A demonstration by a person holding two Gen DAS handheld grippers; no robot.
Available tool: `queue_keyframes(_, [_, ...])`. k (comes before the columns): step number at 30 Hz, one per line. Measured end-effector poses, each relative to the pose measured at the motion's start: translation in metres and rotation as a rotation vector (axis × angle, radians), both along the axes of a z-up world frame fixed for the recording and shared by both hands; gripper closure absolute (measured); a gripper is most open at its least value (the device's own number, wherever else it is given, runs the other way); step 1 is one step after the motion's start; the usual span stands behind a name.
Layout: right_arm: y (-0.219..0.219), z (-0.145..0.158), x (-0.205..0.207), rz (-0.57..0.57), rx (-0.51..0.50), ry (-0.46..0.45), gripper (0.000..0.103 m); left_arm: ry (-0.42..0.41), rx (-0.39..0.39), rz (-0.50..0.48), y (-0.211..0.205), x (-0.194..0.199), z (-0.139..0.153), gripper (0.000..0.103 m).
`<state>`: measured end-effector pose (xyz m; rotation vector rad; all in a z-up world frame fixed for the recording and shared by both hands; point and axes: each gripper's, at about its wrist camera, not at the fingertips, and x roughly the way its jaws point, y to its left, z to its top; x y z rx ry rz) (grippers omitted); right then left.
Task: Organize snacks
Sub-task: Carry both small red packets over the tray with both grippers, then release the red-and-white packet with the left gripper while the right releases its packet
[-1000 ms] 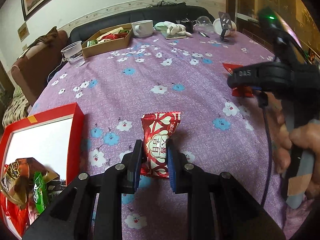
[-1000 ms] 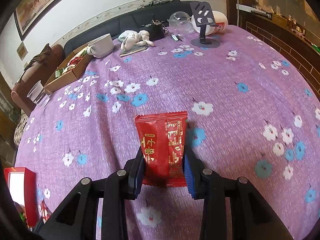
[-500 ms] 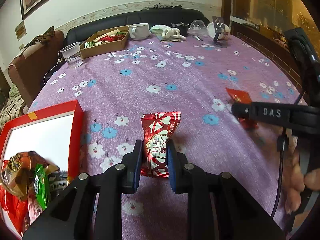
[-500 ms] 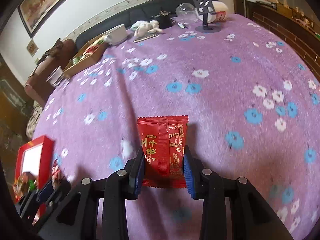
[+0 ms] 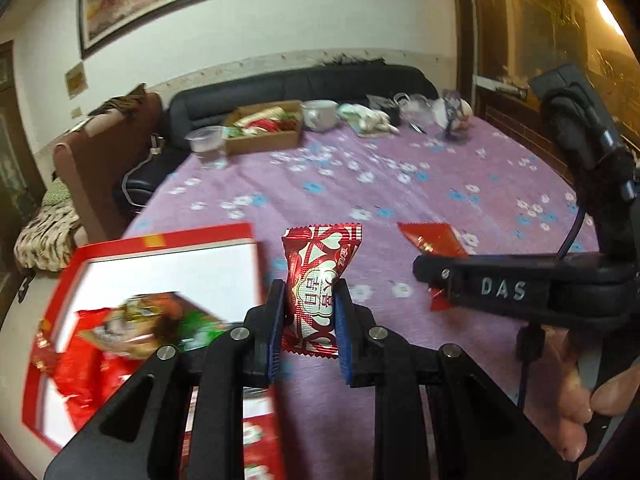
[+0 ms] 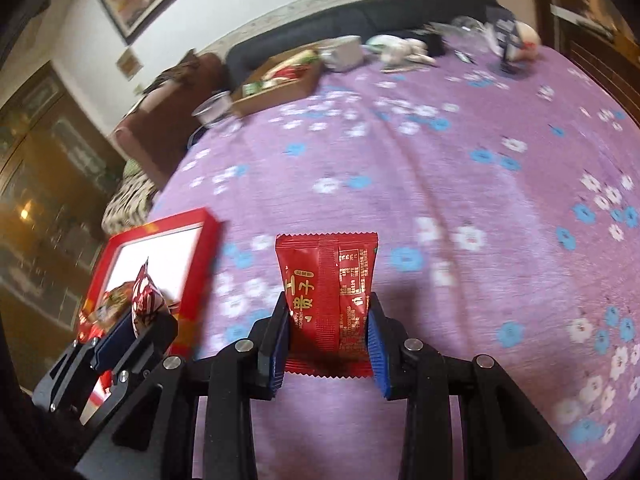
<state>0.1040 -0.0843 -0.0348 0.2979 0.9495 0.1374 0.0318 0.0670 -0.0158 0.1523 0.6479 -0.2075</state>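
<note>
My left gripper (image 5: 310, 312) is shut on a red and white candy (image 5: 320, 280) and holds it above the table, at the right edge of the red box (image 5: 168, 240). The red box has a white inside and holds several snack packets (image 5: 132, 320). My right gripper (image 6: 328, 324) is shut on a flat red snack packet (image 6: 326, 276) above the purple flowered cloth. In the left wrist view the right gripper (image 5: 436, 276) shows at the right with its packet (image 5: 432, 236). In the right wrist view the left gripper (image 6: 136, 328) sits over the red box (image 6: 200, 268).
A brown cardboard tray of snacks (image 5: 264, 132), a clear plastic cup (image 5: 206, 140), a white mug (image 5: 320, 114) and small clutter stand at the table's far side. A brown chair (image 5: 104, 152) and black sofa (image 5: 320, 80) lie beyond. The purple cloth (image 6: 460, 184) covers the table.
Both grippers have lifted and moved left towards the red box, each still holding its snack. The red box now lies closer in both views.
</note>
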Motion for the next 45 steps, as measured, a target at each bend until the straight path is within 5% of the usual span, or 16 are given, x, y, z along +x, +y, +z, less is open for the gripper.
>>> queue_keyframes(18, [0.143, 0.001, -0.005, 0.235, -0.06, -0.026, 0.068, -0.04, -0.058, 0.209, 0.109, -0.013, -0.004, 0.083])
queue_keyframes(45, [0.172, -0.009, -0.003, 0.269, -0.069, -0.018, 0.068, 0.0, -0.108, 0.32, 0.171, -0.011, -0.025, 0.083])
